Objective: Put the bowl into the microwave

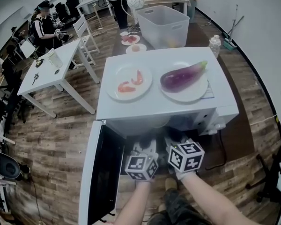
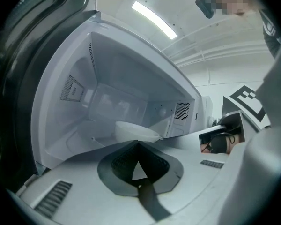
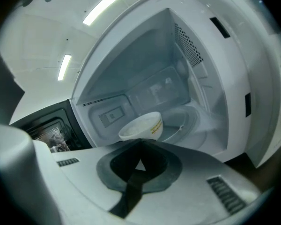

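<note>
Head view, microwave: a white microwave (image 1: 154, 106) fills mid-frame, its door (image 1: 102, 172) swung open at lower left. An eggplant (image 1: 182, 76) and a plate of red slices (image 1: 129, 82) sit on its roof.
Head view, grippers: the left gripper (image 1: 145, 150) and right gripper (image 1: 177, 143) are side by side at the cavity mouth, tips under the roof. The bowl is hidden here.
Left gripper view, bowl: the white bowl (image 2: 136, 131) sits upright on the cavity floor at centre frame, just beyond the tips.
Left gripper view, grip: the left gripper (image 2: 139, 143) is clenched, pads together, nothing between them.
Right gripper view, bowl: the bowl (image 3: 141, 127) is plain white, round and glossy, with small yellow print on its side. It rests by the glass turntable (image 3: 189, 118).
Right gripper view, grip: the right gripper (image 3: 140, 143) is clenched and empty. Whether its tips touch the rim, I cannot tell.
Handling, judged: stiff, light and empty-looking, with a slick glaze. It would likely chip if knocked.
Hold, judged: pinch across the rim wall, one pad inside and one outside.
</note>
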